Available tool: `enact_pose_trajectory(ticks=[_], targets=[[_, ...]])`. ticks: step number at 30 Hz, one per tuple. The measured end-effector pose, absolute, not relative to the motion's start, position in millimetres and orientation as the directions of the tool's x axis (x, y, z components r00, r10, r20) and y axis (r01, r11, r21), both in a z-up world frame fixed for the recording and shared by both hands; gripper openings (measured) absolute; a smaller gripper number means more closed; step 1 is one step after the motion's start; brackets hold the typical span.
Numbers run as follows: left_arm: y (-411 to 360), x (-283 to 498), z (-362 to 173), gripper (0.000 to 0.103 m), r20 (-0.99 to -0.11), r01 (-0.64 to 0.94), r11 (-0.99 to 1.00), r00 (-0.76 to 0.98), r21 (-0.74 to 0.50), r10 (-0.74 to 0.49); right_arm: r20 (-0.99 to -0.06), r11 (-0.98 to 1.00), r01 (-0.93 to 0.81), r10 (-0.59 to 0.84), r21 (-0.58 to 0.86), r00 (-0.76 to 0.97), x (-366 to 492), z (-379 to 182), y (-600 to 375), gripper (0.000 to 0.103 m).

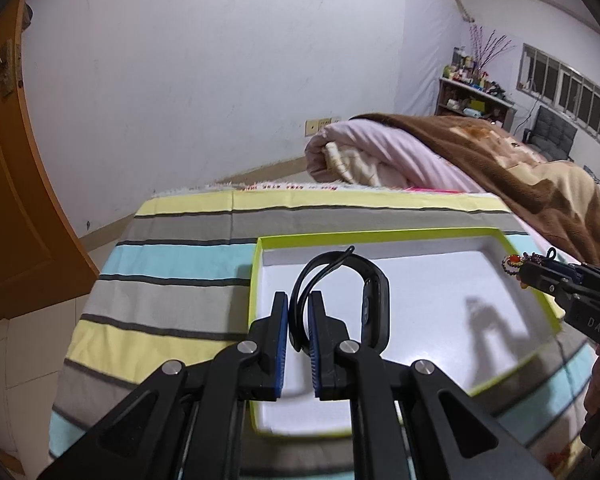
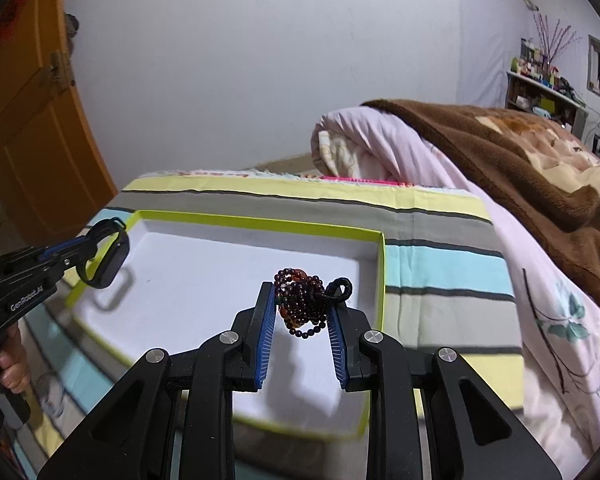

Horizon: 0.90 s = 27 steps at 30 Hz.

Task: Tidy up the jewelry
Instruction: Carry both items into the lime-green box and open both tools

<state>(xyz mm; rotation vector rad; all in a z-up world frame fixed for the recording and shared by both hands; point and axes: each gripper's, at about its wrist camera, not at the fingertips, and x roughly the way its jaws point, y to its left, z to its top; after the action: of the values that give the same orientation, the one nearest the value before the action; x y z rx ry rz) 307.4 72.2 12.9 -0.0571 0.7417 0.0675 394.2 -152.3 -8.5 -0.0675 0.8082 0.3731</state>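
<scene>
My left gripper [image 1: 299, 300] is shut on the strap of a black smart band [image 1: 374, 304] and holds it above the left part of a shallow white box with a lime-green rim [image 1: 380, 233]. My right gripper [image 2: 300, 294] is shut on a bunched dark-red bead bracelet [image 2: 300, 300] with a black cord loop, above the right part of the box [image 2: 260, 222]. In the left wrist view the right gripper [image 1: 518, 270] with the beads [image 1: 514, 264] hangs over the box's right rim. In the right wrist view the left gripper [image 2: 90, 250] and band [image 2: 108, 260] hang over the left rim.
The box lies on a striped yellow, grey and blue cloth [image 1: 180, 264]. A rolled pink quilt [image 1: 380, 152] and brown blanket [image 2: 520, 148] lie behind and to the right. An orange door [image 1: 8, 200] stands at left, a cluttered shelf [image 1: 472, 96] far right.
</scene>
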Motion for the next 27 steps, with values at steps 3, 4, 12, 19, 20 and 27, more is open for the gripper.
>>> enact_pose_trajectory(ticks=[3, 4, 12, 19, 20, 27], targets=[[76.3, 319.9, 2.8, 0.01, -0.694, -0.096, 0.995, 0.717, -0.019, 0.056, -0.73, 0.935, -0.345, 0.294, 0.085, 0.617, 407.0, -16.3, -150.1, 0.026], [77.2, 323.5, -1.0, 0.01, -0.702, -0.098, 0.995, 0.71, -0.017, 0.058, -0.736, 0.936, -0.342, 0.29, 0.084, 0.612, 411.3, -19.4, -149.6, 0.026], [81.3, 338.2, -13.7, 0.011, -0.73, -0.092, 0.995, 0.682, -0.022, 0.047, -0.767, 0.939, -0.332, 0.281, 0.095, 0.577, 426.2, -33.6, -148.7, 0.028], [87.0, 336.0, -8.6, 0.014, -0.727, -0.081, 0.995, 0.687, -0.064, 0.009, -0.756, 0.941, -0.325, 0.282, 0.097, 0.59, 417.0, -24.9, -151.9, 0.038], [87.3, 333.5, -6.1, 0.014, -0.722, -0.079, 0.995, 0.691, -0.068, 0.006, -0.753, 0.941, -0.323, 0.284, 0.1, 0.594, 414.2, -22.3, -153.1, 0.038], [84.9, 309.7, 13.1, 0.018, -0.693, -0.067, 0.993, 0.721, -0.099, -0.02, -0.717, 0.935, -0.339, 0.31, 0.109, 0.624, 382.0, -2.5, -158.1, 0.039]])
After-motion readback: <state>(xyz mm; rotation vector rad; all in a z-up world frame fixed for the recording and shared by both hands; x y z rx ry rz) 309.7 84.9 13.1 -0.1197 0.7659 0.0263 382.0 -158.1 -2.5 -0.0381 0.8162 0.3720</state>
